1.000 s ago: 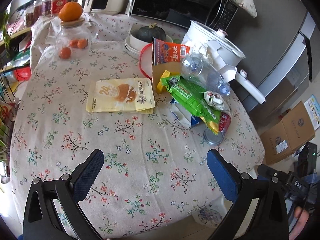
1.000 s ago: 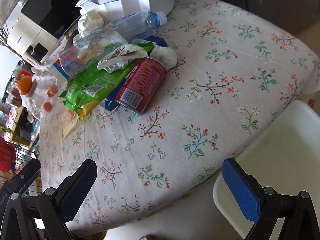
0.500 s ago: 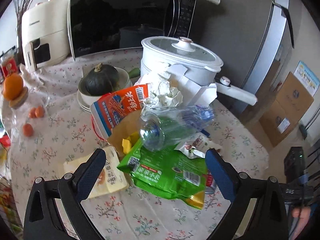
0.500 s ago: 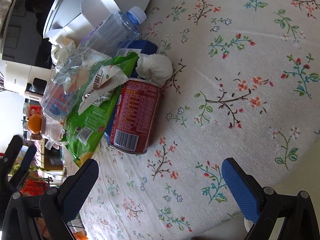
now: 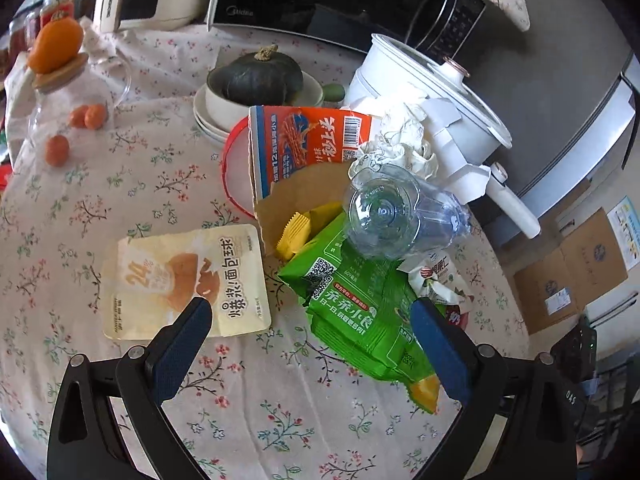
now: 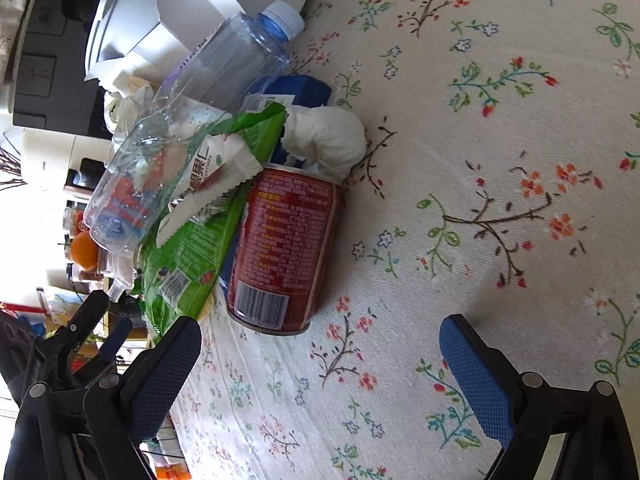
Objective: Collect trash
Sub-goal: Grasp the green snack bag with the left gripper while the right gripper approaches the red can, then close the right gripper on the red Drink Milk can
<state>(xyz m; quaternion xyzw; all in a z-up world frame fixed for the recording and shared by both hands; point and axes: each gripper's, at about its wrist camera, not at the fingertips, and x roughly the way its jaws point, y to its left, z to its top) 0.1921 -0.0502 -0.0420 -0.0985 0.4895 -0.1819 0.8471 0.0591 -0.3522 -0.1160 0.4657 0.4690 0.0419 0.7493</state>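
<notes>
We had both tools spread wide and empty over the worktop [image 5: 80,208], each aimed at the heap of trash from its own side. The left tool [image 5: 308,334] hung low in the frame, its pads either side of the green snack bag [image 5: 360,300], with one pad over the corner of the cream bread packet [image 5: 184,280] lying flat at centre left. We judged that stance meant the green bag was the first pick, since it sat foremost and nothing pinned its near end.

The right tool [image 6: 320,364] pointed at the red can [image 6: 284,248], which lay on its side at mid-frame, its base toward us and its far end touching the wad of white tissue [image 6: 328,140]. The open span looked wide enough to take the can across its body.

The heap was tangled: a clear plastic bottle [image 5: 396,212] rested on the green bag, a small white wrapper [image 6: 212,176] draped between bag and can, and the torn orange carton [image 5: 304,144] leaned behind with crumpled paper [image 5: 400,144]. Lifting the bag would likely roll the bottle.

Not trash, and close behind in the upper frame: the white pot [image 5: 432,92], the squash [image 5: 256,76] in its bowls, and the jar with oranges [image 5: 72,100] at upper left.
</notes>
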